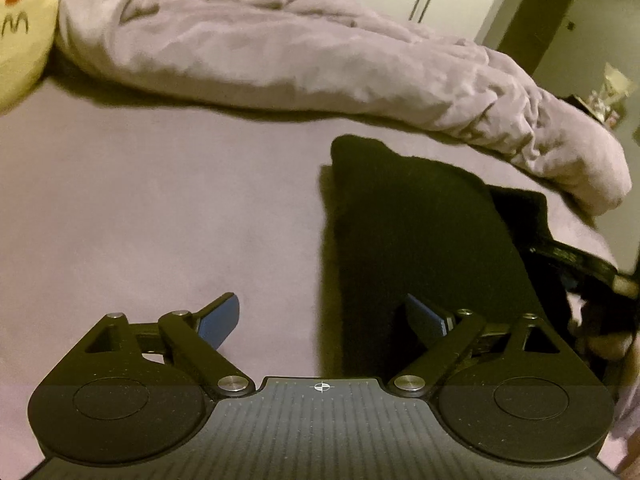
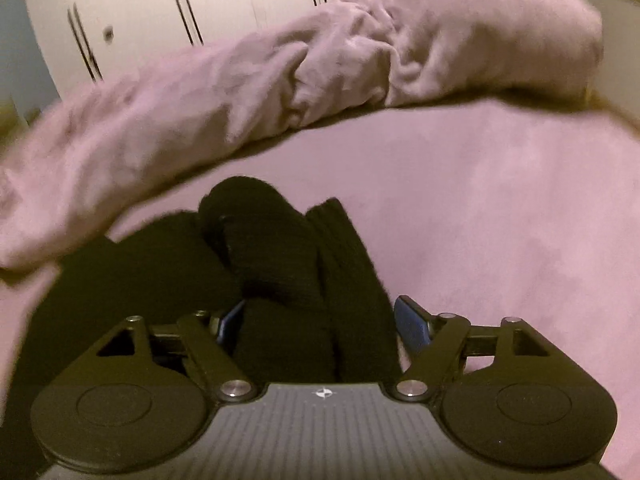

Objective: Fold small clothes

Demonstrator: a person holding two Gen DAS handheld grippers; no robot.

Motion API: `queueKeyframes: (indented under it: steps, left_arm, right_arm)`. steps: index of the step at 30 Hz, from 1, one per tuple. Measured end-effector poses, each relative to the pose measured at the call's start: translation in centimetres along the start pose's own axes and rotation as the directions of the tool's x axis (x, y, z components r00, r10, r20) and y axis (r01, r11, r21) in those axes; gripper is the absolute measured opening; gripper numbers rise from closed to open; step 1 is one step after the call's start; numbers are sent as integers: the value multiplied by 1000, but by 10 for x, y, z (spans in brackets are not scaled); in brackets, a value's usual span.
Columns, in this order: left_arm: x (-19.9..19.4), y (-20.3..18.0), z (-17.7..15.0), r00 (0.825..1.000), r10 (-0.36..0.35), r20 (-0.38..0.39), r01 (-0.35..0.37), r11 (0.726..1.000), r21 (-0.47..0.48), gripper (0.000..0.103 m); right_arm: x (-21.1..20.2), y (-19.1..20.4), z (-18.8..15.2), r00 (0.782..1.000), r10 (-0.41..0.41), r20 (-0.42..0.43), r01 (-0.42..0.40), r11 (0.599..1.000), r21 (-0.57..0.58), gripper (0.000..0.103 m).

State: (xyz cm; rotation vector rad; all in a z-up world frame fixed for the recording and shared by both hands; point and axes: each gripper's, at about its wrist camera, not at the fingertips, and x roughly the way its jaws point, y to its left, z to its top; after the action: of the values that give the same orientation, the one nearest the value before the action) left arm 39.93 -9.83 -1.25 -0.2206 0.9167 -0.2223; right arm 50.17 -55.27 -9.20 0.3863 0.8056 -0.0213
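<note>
- Black garment lies bunched on the pink sheet, just in front of the rumpled blanket.
- Right gripper is wide, cloth between the pads but not pinched; closing here likely grabs several layers.
- Left gripper is wide and empty at the garment's left edge; risk is catching sheet too.

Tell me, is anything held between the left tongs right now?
No, the left tongs stand wide open, nothing gripped, with the black garment lying flat on the bed sheet.

Home bedroom, bed sheet, rumpled duvet, wardrobe doors
</note>
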Motion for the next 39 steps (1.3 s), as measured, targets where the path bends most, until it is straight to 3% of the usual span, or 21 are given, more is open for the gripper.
queueKeyframes:
  steps: [3, 7, 11, 14, 15, 17, 20, 22, 25, 29, 34, 36, 37, 38, 39]
  left_arm:
    - [-2, 8, 2, 998, -63, -24, 62, 997, -38, 94]
    - [3, 8, 3, 992, -120, -33, 120, 993, -11, 95]
    - [29, 7, 7, 971, -212, -112, 209, 977, -42, 95]
    - [38, 3, 9, 966, -237, -104, 230, 970, -74, 92]
    - [40, 2, 9, 966, -237, -100, 230, 970, -73, 91]
    - [44, 1, 9, 962, -252, -106, 245, 967, -77, 88]
    - [48, 3, 12, 957, -268, -113, 259, 962, -89, 82]
    - [51, 5, 13, 951, -283, -122, 273, 957, -95, 79]
    - [52, 6, 14, 949, -289, -130, 278, 956, -93, 79]
    - [49, 6, 15, 946, -290, -142, 281, 956, -80, 81]
    - [55, 10, 11, 943, -298, -150, 280, 951, -130, 87]
    - [56, 11, 10, 941, -306, -144, 288, 948, -134, 84]
    - [55, 10, 10, 942, -305, -141, 289, 950, -121, 83]
    - [54, 9, 10, 942, -304, -140, 290, 950, -114, 81]
    - [53, 9, 10, 943, -302, -139, 289, 951, -110, 79]
  right_arm:
    - [-23, -28, -12, 993, 116, -18, -113, 987, 111, 80]
    - [-43, -47, -36, 977, 208, -56, -202, 975, 98, 90]
    - [-38, -62, -39, 945, 306, -119, -285, 945, 162, 91]
    - [-29, -58, -35, 919, 362, -157, -340, 928, 151, 91]
    - [-27, -54, -35, 921, 355, -160, -339, 933, 120, 91]
    - [-23, -49, -37, 924, 351, -152, -339, 936, 95, 80]
    - [-16, -55, -38, 892, 432, -132, -407, 895, 182, 56]
    - [-14, -59, -39, 887, 443, -126, -416, 888, 196, 57]
    - [-14, -61, -38, 892, 428, -145, -396, 895, 206, 64]
    - [-34, -53, -25, 954, 274, -119, -273, 962, 23, 94]
    - [-25, -63, -30, 927, 338, -162, -328, 941, 89, 96]
    - [-22, -63, -29, 916, 367, -162, -354, 929, 105, 87]
    - [-21, -64, -30, 896, 412, -168, -394, 910, 129, 62]
    - [-18, -65, -32, 862, 474, -178, -445, 877, 179, 53]
    - [-17, -65, -34, 861, 480, -169, -451, 873, 186, 53]
